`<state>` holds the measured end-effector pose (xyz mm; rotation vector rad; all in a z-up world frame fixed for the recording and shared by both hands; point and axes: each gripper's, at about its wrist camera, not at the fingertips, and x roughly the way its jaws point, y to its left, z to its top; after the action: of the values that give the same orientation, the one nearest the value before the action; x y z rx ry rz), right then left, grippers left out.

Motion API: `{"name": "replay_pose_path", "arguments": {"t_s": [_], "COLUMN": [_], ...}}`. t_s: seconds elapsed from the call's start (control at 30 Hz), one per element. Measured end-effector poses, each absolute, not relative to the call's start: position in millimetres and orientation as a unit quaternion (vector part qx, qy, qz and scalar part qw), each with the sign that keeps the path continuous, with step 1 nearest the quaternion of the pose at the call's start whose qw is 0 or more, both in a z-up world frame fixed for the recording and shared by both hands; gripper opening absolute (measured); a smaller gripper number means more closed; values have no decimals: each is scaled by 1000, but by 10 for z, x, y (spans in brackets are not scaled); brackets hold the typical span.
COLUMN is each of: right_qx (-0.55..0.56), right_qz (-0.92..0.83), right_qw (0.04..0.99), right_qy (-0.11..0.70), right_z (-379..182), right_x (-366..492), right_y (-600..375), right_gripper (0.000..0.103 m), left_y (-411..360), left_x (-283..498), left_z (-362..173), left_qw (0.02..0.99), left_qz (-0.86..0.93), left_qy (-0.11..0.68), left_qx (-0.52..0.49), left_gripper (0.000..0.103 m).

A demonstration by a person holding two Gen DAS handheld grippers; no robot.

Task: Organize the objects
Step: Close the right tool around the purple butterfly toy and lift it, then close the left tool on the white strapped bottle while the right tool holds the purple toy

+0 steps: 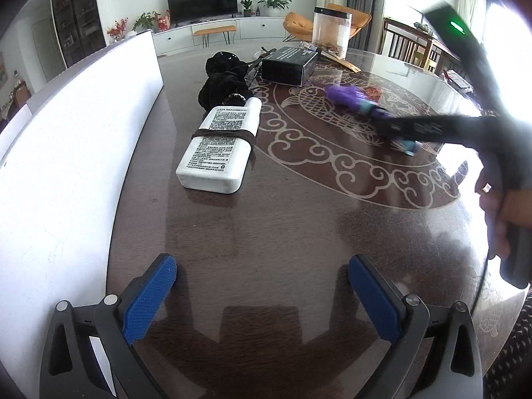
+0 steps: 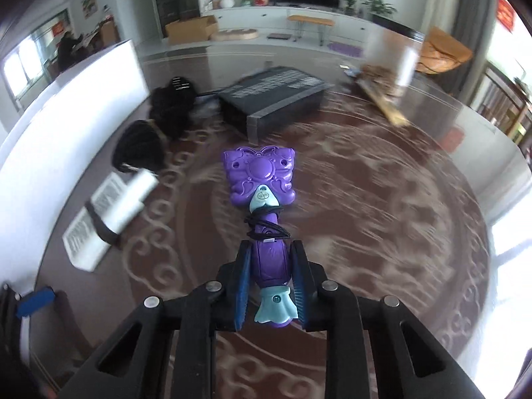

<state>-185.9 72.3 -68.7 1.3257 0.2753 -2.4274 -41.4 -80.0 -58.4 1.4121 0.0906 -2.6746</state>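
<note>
**A:** Right, starting at your left: the white board (image 1: pixel 76 126) stands along that edge of the table (image 1: pixel 266 219). Just beside it lies the white bottle (image 1: pixel 217 148) with a dark band around its middle, its long axis running away from you. Dense print covers its face, too small to read.

**B:** And my left gripper (image 1: pixel 262 286)?

**A:** Spread wide, nothing between the blue pads, hovering over bare tabletop. The bottle lies ahead of it and slightly left, well apart.

**B:** Further along?

**A:** Past the bottle's cap, a black fabric bundle (image 1: pixel 226 81); then a black box (image 1: pixel 287 66) with white lettering on top, illegible from here; behind it, a clear canister (image 1: pixel 331 31) with a dark lid.

**B:** Then the toy.

**A:** Your right gripper (image 2: pixel 271 267) is pinching the purple toy wand (image 2: pixel 261 179) by its handle, pads pressed on both sides. Its long axis lines up with the fingers: butterfly head pointing away from you, the pale blue tail end back toward the camera. A thin black cord is wrapped around the neck. It sits over the middle of the table's fish pattern; I cannot tell whether it is lifted or touching.

**B:** Which hand is nearer the bottle?

**A:** The left, I'd judge. No brand is readable anywhere.
</note>
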Motion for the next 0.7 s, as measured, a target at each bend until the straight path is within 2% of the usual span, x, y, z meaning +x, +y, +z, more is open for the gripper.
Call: {"name": "replay_pose_path", "arguments": {"t_s": [0.2,0.4,0.47,0.53,0.57,0.7], "right_qx": [458,431,431,431,429,422], "right_qz": [-881,-900,-900,-900,-901,-905], "right_qw": [105,63,61,61,59,57], "right_qy": [58,12,-3,-22,-28,-23], "right_z": [-700,-684,-661,-643,-641,-611], "right_x": [-1526,-1180,-1195,-1224,-1214,-1138], "right_y": [1581,2017,2051,2108,2130,2150], "right_gripper": [24,25,34,64,67,68], "left_y": [-804,-806,-806,-805,-805,-824], "left_x": [-414,-416,-415,-416,-414,-438], "left_z": [-588,-592,-591,-592,-593,-582], "left_qw": [58,58,58,58,58,48], "left_qz": [-882,-883,-883,-883,-883,-877], "left_qy": [30,30,30,30,30,30], "left_qx": [466,466,466,466,466,478], "left_gripper": [103,103,103,103,103,103]}}
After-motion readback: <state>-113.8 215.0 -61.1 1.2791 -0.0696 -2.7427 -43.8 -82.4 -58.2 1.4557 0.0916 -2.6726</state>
